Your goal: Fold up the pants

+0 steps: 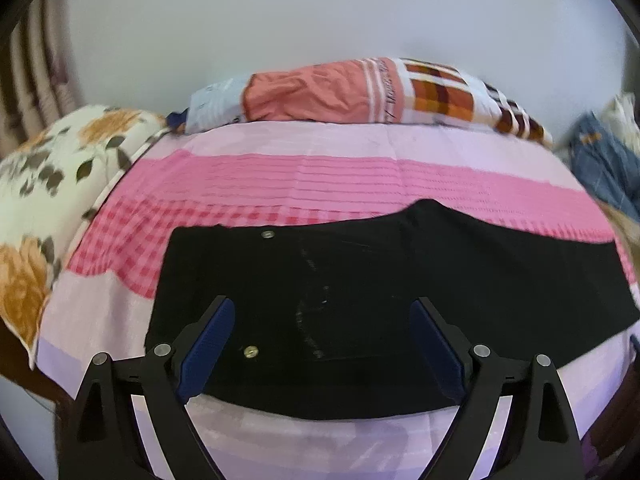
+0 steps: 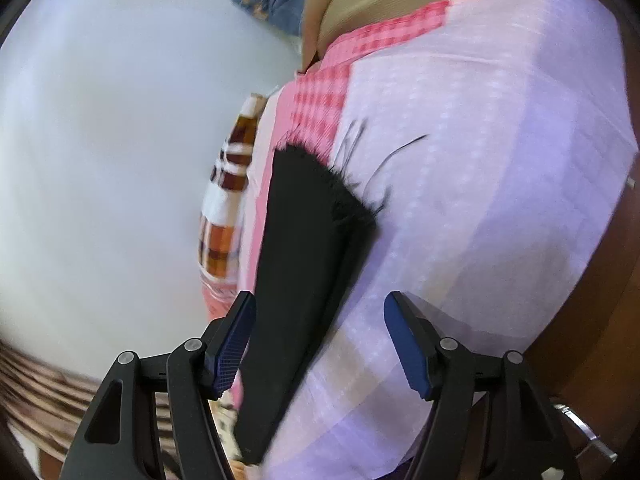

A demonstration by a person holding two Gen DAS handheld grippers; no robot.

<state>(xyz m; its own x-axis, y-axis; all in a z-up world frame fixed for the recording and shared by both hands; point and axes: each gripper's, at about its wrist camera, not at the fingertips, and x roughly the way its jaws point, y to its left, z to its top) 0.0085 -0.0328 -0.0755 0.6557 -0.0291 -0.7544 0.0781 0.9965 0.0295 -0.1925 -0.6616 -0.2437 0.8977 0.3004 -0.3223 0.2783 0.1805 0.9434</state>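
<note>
Black pants (image 1: 360, 292) lie flat on the pink and lilac bedsheet (image 1: 280, 172), waist end at the left with metal buttons, legs running to the right. My left gripper (image 1: 322, 316) is open and empty, just above the waist part near the front edge. In the right wrist view the pants (image 2: 304, 248) show as a long dark strip with a frayed leg hem at the far end. My right gripper (image 2: 320, 312) is open and empty, over the pants' edge and the sheet (image 2: 480, 200).
A floral pillow (image 1: 48, 184) lies at the left of the bed. An orange and checked bolster (image 1: 360, 92) lies at the far side against a white wall. Blue jeans (image 1: 600, 160) are piled at the right. A wooden bed edge (image 2: 592, 320) is at the right.
</note>
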